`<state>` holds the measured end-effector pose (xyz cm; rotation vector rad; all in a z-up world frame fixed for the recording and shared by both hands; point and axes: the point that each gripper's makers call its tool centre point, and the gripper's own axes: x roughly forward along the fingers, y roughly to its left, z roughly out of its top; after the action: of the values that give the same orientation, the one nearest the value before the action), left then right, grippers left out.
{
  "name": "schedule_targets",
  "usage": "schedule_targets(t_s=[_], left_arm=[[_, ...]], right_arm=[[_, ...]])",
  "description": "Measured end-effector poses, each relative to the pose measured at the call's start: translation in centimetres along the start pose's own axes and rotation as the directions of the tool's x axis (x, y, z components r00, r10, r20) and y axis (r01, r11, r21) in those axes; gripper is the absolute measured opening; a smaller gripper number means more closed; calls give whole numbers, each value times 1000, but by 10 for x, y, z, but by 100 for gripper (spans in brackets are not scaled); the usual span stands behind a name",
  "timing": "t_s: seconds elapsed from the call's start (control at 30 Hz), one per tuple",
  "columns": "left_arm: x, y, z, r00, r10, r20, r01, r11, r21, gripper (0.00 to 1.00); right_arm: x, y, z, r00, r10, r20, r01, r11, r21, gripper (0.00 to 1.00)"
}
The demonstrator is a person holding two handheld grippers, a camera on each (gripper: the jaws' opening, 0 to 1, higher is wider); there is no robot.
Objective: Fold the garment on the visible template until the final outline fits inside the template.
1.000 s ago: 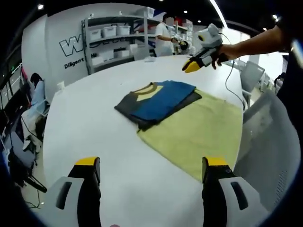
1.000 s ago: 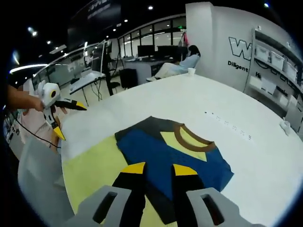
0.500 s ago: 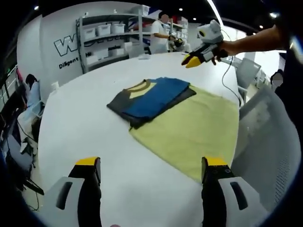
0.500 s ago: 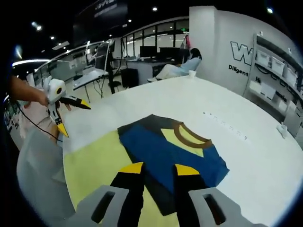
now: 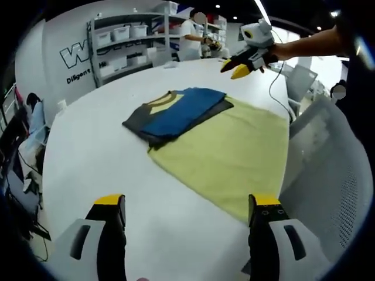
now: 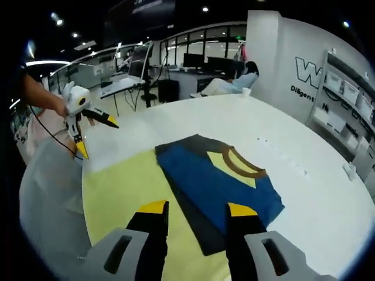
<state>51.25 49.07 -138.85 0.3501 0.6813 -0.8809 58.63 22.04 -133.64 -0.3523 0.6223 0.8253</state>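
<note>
Folded blue-and-grey garment with brown collar, flat across the far edge of the yellow-green template.

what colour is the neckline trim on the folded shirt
Brown neckline trim around a yellow patch on the folded shirt, clearest in the right gripper view.

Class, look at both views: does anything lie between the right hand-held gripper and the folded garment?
Nothing visible does. The right hand-held gripper hangs open above the folded blue and grey T-shirt, which partly overlaps the yellow-green cloth template.
</note>
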Motion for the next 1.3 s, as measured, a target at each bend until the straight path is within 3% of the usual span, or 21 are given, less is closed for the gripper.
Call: schedule_targets(t_s=[0.17,0.27,0.7,1.0,1.3], left_arm=[[2,-8,4,1000,-17,16,17,1000,8,81],[3,-12,3,1000,-26,11,26,1000,7,81],[8,-33,-3,995,-101,-4,101,994,51,78],[10,-49,-10,987,-159,-28,161,982,96,71],[10,-61,-16,978,-201,-48,206,970,126,62]], right_arm=[[-4,6,-10,1000,1,-3,-1,999,-51,50],[-8,8,-18,1000,6,-10,-6,999,-51,54],[-30,21,-57,999,9,-36,-9,1000,-11,59],[-40,41,-88,997,29,-78,-31,999,-26,60],[-49,50,-104,995,27,-92,-30,999,-30,57]])
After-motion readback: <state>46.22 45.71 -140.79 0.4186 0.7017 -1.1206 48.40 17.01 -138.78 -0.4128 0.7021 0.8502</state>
